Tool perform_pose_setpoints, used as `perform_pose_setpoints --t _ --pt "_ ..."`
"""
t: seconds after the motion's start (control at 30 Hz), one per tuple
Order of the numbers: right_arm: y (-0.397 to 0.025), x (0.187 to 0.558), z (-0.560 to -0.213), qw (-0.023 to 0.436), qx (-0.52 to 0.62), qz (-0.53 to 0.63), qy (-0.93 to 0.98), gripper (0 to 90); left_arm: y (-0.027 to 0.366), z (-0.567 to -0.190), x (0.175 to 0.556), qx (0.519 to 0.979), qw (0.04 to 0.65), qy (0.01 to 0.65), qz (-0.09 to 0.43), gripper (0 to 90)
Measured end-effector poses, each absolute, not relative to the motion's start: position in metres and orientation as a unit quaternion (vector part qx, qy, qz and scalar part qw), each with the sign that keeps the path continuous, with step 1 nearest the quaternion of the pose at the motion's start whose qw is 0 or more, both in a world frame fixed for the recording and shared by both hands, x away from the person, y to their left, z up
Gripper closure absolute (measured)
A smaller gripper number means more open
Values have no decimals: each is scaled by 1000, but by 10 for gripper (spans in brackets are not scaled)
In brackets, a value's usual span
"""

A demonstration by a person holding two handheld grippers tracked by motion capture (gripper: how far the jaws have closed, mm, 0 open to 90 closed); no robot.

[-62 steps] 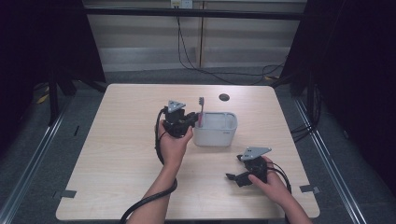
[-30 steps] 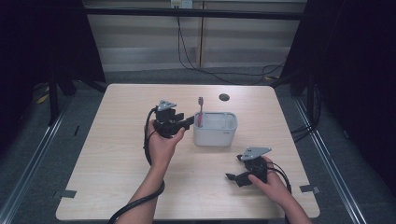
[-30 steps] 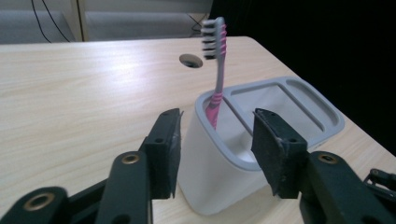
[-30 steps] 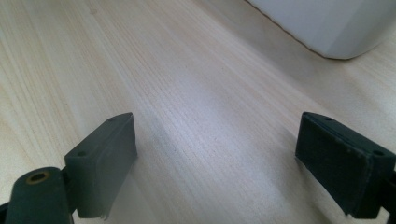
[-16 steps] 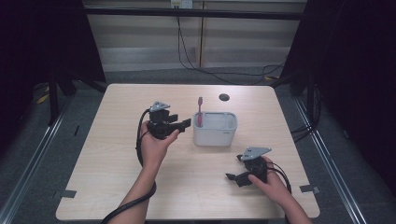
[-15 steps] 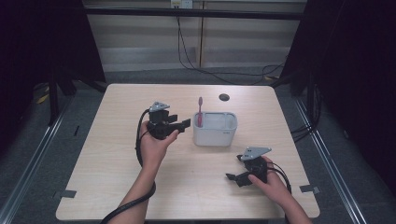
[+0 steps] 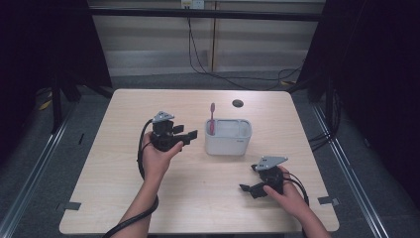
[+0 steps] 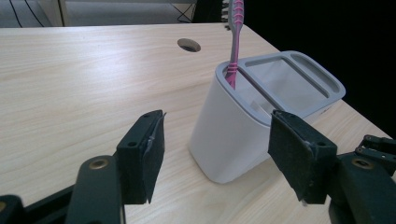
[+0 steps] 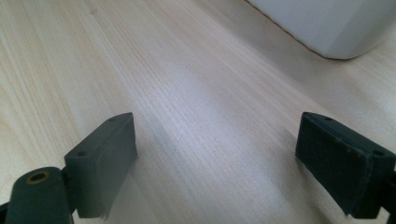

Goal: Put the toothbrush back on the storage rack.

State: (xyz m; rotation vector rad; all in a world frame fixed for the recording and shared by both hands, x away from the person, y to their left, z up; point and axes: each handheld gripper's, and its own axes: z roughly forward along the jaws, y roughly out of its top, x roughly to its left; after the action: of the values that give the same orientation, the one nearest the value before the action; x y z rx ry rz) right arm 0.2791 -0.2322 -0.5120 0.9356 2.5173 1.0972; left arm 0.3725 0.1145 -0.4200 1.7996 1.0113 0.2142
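Your pink toothbrush [image 8: 235, 35] stands nearly upright, bristles up, in the narrow end slot of the white holder [image 8: 243, 133], which sits on the wooden table [image 7: 109, 163] a little right of centre, with a small round grommet hole [image 7: 237, 103] behind it. Your left gripper [image 7: 184, 137] hovers just left of the holder with its jaws spread wide and nothing between them; in the left gripper view the holder's near wall sits in the gap but apart from both pads. Your right gripper [image 7: 250, 187] rests low near the front right of the table, jaws also wide apart and empty, well clear of the holder. The main risk, as I judge it, is the left jaw tips clipping the holder's wall if you swing inward; the holder looks light and could slide or tip, spilling the toothbrush. The brush leans loosely in its slot, so a knock could also throw it out.
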Motion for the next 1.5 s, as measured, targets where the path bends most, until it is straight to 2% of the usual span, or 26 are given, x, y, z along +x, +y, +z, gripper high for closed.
perform_pose_setpoints --t 0.6,0.7,1.5 --pt "-232 279 -512 120 322 375 861 118 135 -434 366 762 504 396 94 330" --pt "-232 279 -512 120 322 375 861 118 138 -437 366 764 494 407 79 325" --pt "-232 279 -512 120 321 375 862 118 168 -454 357 779 467 408 92 267"
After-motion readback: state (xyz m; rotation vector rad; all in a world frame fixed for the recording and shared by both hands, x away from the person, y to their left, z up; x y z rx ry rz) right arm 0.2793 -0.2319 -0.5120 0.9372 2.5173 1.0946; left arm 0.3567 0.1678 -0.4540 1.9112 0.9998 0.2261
